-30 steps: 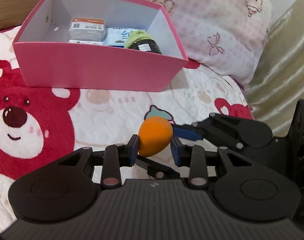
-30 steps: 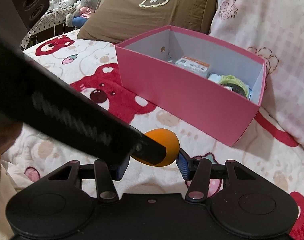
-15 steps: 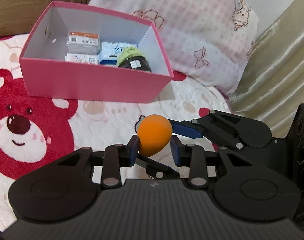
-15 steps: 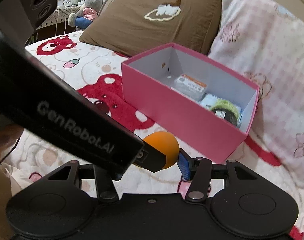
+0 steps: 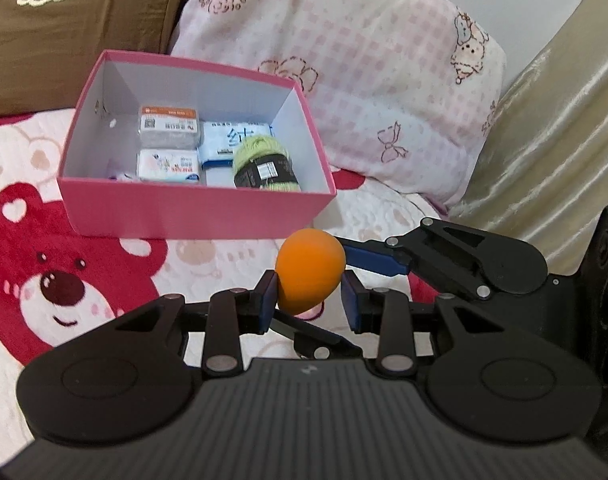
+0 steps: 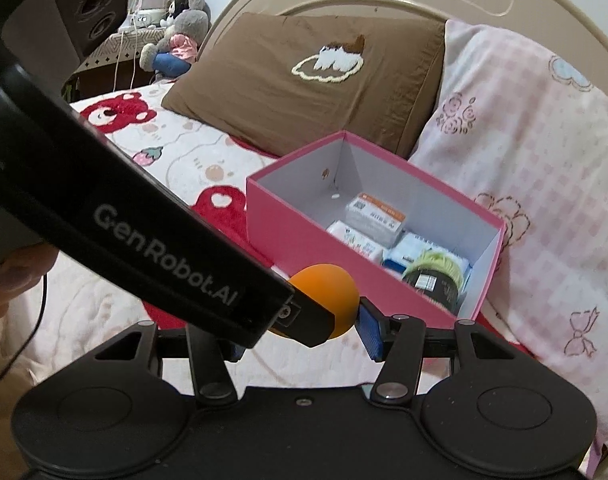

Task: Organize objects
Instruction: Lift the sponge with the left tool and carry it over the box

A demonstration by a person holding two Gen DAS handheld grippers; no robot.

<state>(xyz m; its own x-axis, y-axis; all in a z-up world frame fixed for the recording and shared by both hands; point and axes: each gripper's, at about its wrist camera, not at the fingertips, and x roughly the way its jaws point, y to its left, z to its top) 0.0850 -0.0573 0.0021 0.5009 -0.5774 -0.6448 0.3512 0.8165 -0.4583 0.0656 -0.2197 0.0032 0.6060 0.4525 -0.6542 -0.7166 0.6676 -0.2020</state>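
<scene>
Left wrist view shows the left claw [image 5: 308, 298] clamped on an orange egg-shaped sponge [image 5: 310, 270]; the blue pads press its lower flanks; its long axis runs roughly up and away from the camera, blunt end toward the pink box [image 5: 191, 210], narrow end down between the pads; it is held in the air above the bear-print bedspread [image 5: 43, 280], near the box's front right corner. From the right, one blue finger [image 5: 374, 260] of the right claw [image 6: 299, 334] touches the sponge's upper side; in the right wrist view that claw's right pad lies against the sponge, while the left claw's black body hides its left pad; whether it grips I cannot tell. Inside the box lie small packets [image 5: 168, 126] and a green yarn ball [image 5: 263, 162]; a brown pillow [image 6: 304, 92] and a pink checked pillow [image 5: 364, 72] stand behind.
</scene>
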